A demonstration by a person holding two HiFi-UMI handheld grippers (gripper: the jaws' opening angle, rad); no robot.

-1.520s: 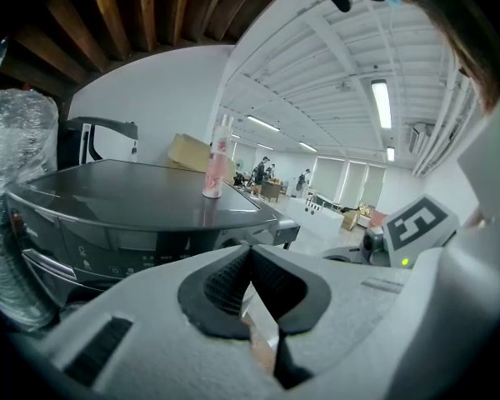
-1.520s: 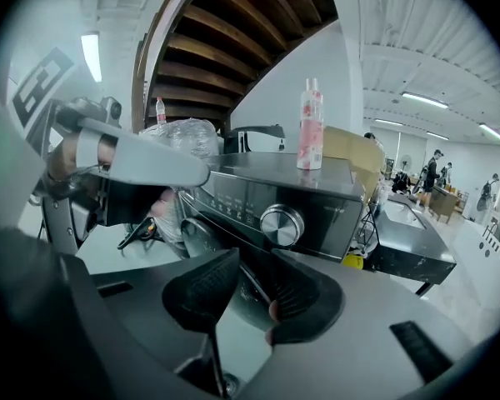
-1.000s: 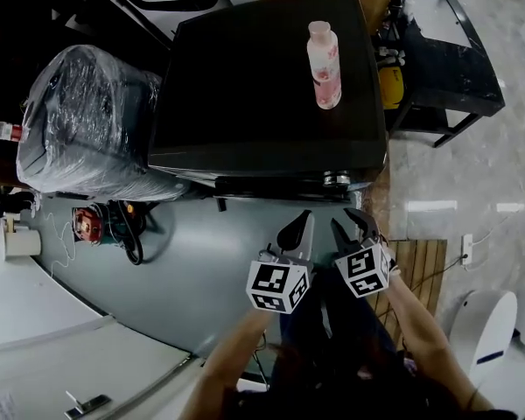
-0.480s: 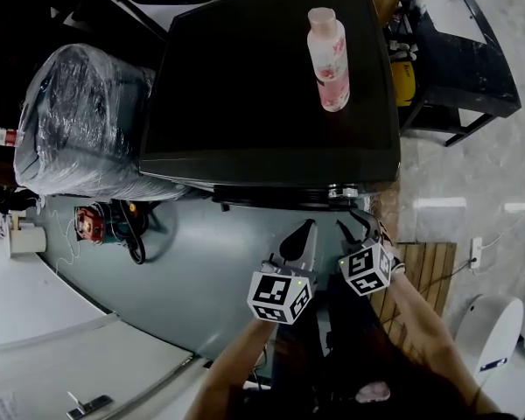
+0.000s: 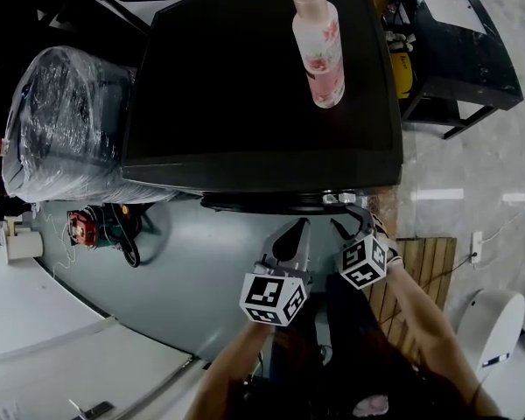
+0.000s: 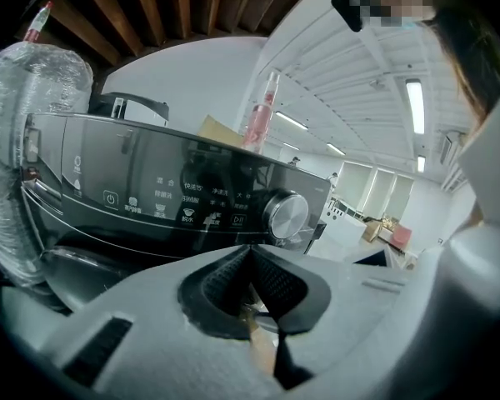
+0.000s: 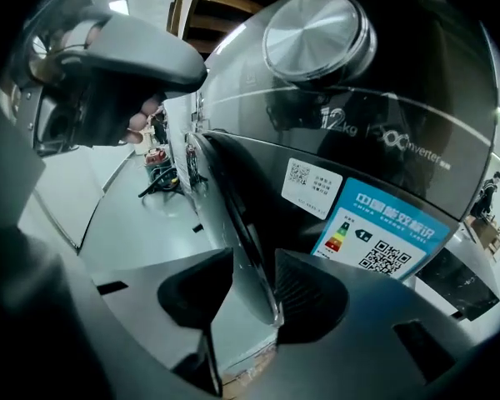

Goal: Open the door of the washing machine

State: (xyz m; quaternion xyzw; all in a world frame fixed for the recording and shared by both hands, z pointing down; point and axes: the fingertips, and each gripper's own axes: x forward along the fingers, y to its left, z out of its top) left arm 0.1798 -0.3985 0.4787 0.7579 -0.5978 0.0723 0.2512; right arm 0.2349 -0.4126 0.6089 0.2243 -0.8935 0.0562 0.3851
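Floor [image 5: 201,261]: grey, before the washer [image 5: 245,86].
Bottle [image 5: 319,46]: stood on washer.
Left gripper [image 6: 250,252]: jaws clenched, empty.
Right gripper [image 7: 254,282]: jaws were just opening, door rim [image 7: 242,232] between.

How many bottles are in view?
2: a pink bottle upright on the washing machine, and a red-capped bottle by the plastic-wrapped bundle. Others may be hidden.

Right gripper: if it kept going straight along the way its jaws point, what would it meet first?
The right gripper, whose jaws have just been opening, would meet the washing machine door's rim first. That edge stands between the open jaws, apparently ungripped. Depth is hard to judge.
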